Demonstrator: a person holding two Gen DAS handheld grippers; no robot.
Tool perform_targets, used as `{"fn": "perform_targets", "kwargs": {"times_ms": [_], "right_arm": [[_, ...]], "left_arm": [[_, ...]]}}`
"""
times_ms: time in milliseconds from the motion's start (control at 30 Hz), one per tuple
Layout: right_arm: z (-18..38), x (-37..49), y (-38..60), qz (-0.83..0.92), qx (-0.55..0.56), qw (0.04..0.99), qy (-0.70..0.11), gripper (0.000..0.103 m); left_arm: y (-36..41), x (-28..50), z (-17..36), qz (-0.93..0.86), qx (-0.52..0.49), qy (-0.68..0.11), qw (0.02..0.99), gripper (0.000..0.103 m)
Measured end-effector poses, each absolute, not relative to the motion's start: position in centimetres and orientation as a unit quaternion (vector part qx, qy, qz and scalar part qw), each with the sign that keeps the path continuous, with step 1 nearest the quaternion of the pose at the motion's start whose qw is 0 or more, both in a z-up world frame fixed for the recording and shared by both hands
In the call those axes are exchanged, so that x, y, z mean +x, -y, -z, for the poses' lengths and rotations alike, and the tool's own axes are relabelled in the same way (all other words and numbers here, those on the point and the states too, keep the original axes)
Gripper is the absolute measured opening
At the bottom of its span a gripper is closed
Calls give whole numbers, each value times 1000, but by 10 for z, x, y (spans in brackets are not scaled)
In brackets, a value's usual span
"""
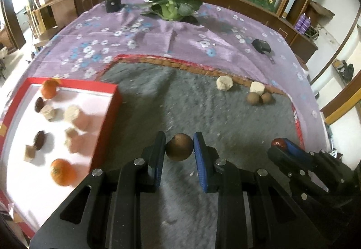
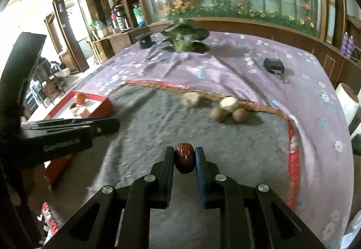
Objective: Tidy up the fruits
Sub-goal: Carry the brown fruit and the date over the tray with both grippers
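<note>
My left gripper is shut on a round brown fruit, held above the grey mat just right of the red-rimmed tray. The tray holds two oranges, dark dates and several pale chunks. My right gripper is shut on a wrinkled dark red date over the mat; it also shows in the left wrist view at the lower right. On the mat's far side lie two brown fruits and two pale chunks.
A purple flowered cloth covers the table beyond the mat. On it lie a leafy cabbage, a black grinder and a small black device. A white roll stands at the right edge.
</note>
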State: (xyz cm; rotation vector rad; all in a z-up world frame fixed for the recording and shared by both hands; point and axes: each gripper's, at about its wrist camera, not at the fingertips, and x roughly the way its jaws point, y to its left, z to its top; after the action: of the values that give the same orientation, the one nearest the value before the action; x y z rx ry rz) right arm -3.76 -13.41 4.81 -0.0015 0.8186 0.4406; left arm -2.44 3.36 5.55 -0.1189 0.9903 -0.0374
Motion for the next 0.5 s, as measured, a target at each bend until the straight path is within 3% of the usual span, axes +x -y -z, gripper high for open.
{"fn": "perform_targets", "kwargs": {"times_ms": [500], "right_arm": [[-61, -67, 77, -250, -20, 889, -384, 18]], "left_arm": [[-71, -68, -69, -18, -27, -435, 900, 25]]}}
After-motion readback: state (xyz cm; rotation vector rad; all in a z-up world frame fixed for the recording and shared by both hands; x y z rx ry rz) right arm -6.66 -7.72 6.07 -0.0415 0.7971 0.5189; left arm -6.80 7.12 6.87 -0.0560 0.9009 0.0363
